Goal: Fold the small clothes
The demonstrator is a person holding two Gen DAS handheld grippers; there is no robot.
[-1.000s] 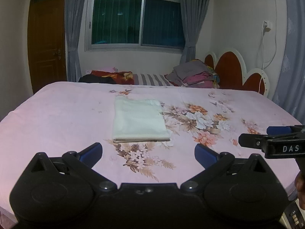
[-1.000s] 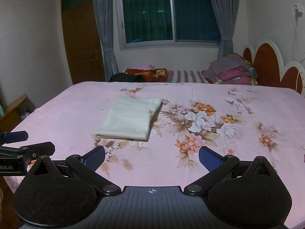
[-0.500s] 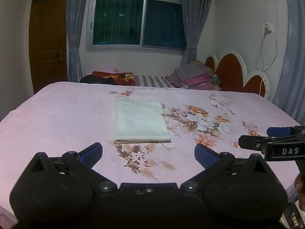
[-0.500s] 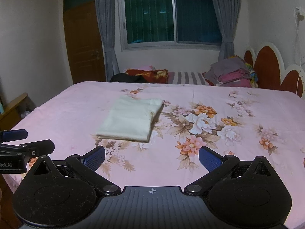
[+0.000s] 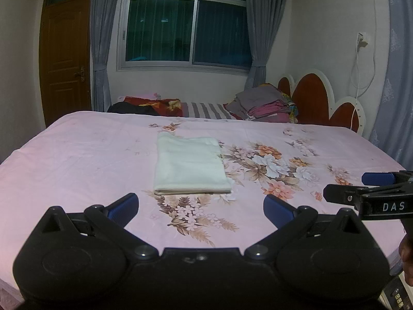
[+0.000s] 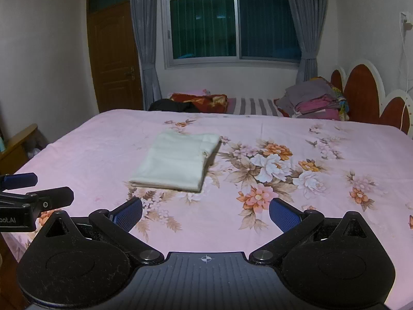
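Observation:
A cream garment (image 5: pixel 189 166) lies folded into a neat rectangle on the pink floral bed sheet (image 5: pixel 77 160). It also shows in the right wrist view (image 6: pixel 178 161). My left gripper (image 5: pixel 200 208) is open and empty, held above the bed's near edge, short of the garment. My right gripper (image 6: pixel 205 213) is open and empty, also short of the garment and to its right. The right gripper shows at the right edge of the left wrist view (image 5: pixel 361 188), and the left gripper at the left edge of the right wrist view (image 6: pixel 33 191).
A stack of folded clothes (image 5: pixel 263 106) sits at the far side by the red headboard (image 5: pixel 312 100). Dark and red bedding (image 5: pixel 147 106) lies beyond the bed's far edge. A wooden door (image 5: pixel 67 59) is at left, a window (image 5: pixel 185 23) behind.
Both views have tilted up and drawn back slightly, so the garment sits a little lower and farther. The garment has not moved. Both grippers stay open.

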